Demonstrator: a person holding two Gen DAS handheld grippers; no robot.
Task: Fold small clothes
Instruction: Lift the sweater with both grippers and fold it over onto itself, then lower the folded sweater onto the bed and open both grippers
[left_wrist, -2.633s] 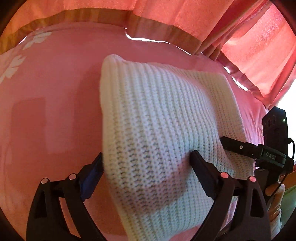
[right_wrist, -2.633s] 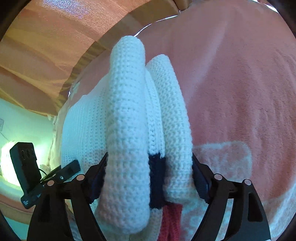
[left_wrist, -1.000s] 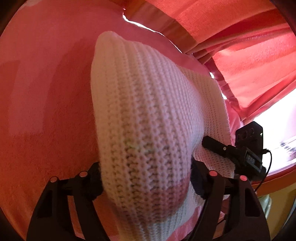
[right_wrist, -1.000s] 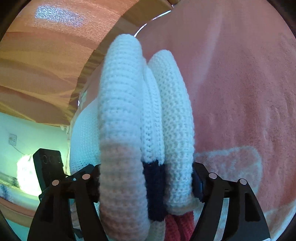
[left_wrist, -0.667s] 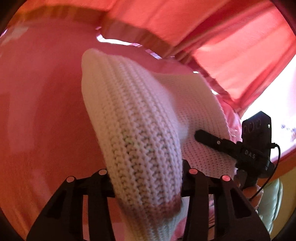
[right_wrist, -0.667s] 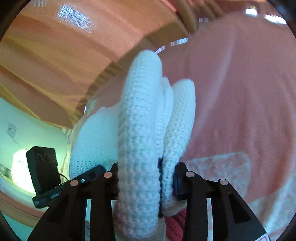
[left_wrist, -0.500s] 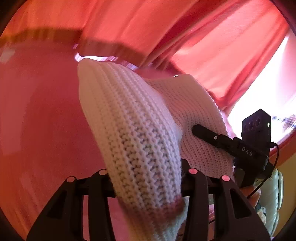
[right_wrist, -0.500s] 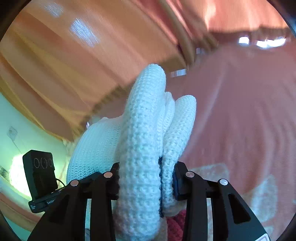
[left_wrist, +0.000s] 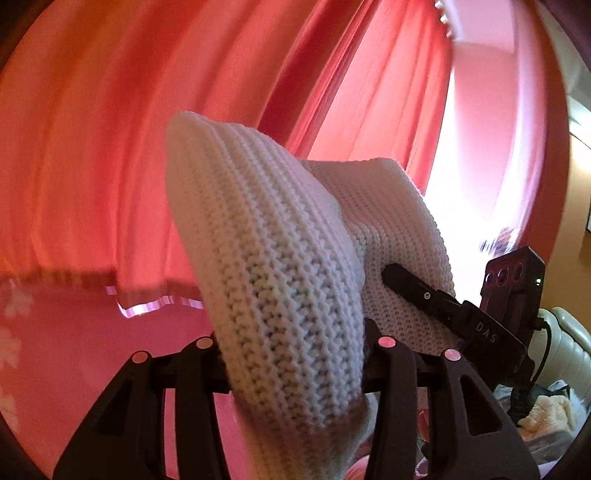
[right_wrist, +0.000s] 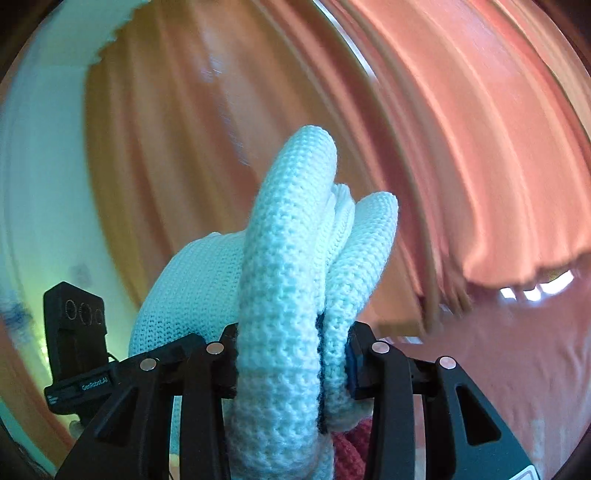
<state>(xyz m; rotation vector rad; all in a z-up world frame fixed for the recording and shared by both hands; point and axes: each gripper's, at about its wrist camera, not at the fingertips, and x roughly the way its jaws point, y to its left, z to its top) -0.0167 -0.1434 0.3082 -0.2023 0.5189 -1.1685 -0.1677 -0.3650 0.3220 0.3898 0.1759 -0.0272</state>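
Observation:
A folded white knit sweater (left_wrist: 273, 266) is held up in the air between both grippers. My left gripper (left_wrist: 295, 350) is shut on one folded end of it. My right gripper (right_wrist: 291, 354) is shut on the other end, where several thick white folds (right_wrist: 288, 258) bunch together with a dark blue stripe and a red knit part (right_wrist: 351, 443) low between the fingers. The right gripper also shows in the left wrist view (left_wrist: 458, 317), and the left gripper in the right wrist view (right_wrist: 77, 354). The sweater hangs clear of the pink bedspread (left_wrist: 74, 350).
Red-pink curtains (left_wrist: 184, 110) hang behind the bed and fill most of both views, with a bright window (left_wrist: 469, 184) at the right. The pink bedspread (right_wrist: 517, 350) lies below. A cream sofa with clothes (left_wrist: 554, 387) is at the far right.
Both grippers closed tighter on the folded sweater and lifted it off the bedspread. The views tilted up from the bed to the curtains.

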